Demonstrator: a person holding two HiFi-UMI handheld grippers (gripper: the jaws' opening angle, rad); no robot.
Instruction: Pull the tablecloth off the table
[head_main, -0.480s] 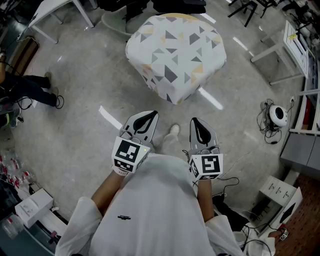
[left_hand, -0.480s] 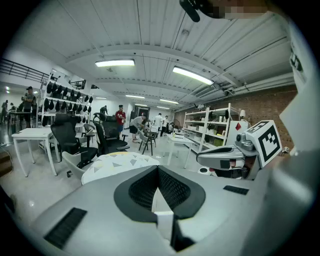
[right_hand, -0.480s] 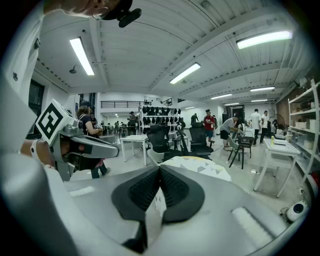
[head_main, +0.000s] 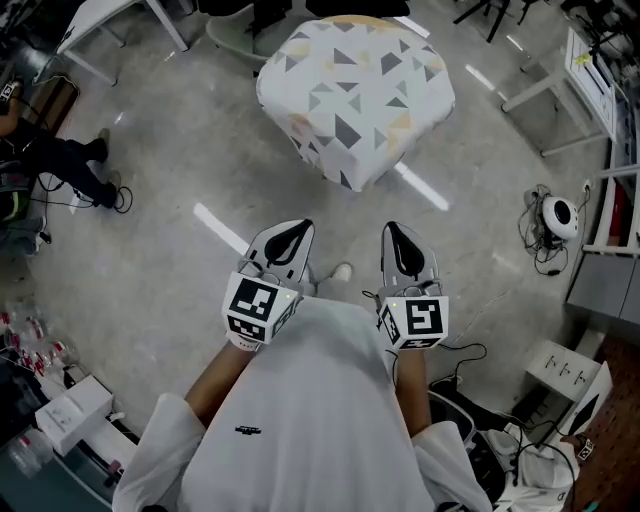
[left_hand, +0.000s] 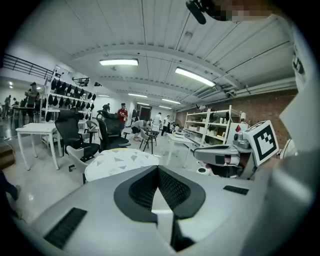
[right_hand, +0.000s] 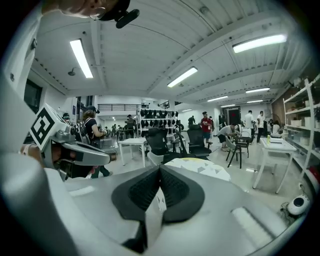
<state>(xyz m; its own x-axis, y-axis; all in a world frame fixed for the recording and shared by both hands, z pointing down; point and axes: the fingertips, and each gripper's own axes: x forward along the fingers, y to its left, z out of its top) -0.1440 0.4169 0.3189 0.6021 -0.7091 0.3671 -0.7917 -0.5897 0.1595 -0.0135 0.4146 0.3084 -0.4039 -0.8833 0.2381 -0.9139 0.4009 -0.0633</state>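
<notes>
A small table under a white tablecloth printed with grey and yellow triangles stands ahead of me on the floor. The same tablecloth shows past the left jaws, and the tablecloth also lies beyond the right jaws. My left gripper is shut and holds nothing, about a step short of the table. My right gripper is shut and empty too, beside the left one at the same height. Both point toward the table.
A white desk stands at the far left and another white table at the right. A round white device with cables lies on the floor at the right. Boxes sit at my lower left. Office chairs and people stand farther back.
The view has shifted slightly toward the table. Both grippers keep their place in front of me and stay shut.
</notes>
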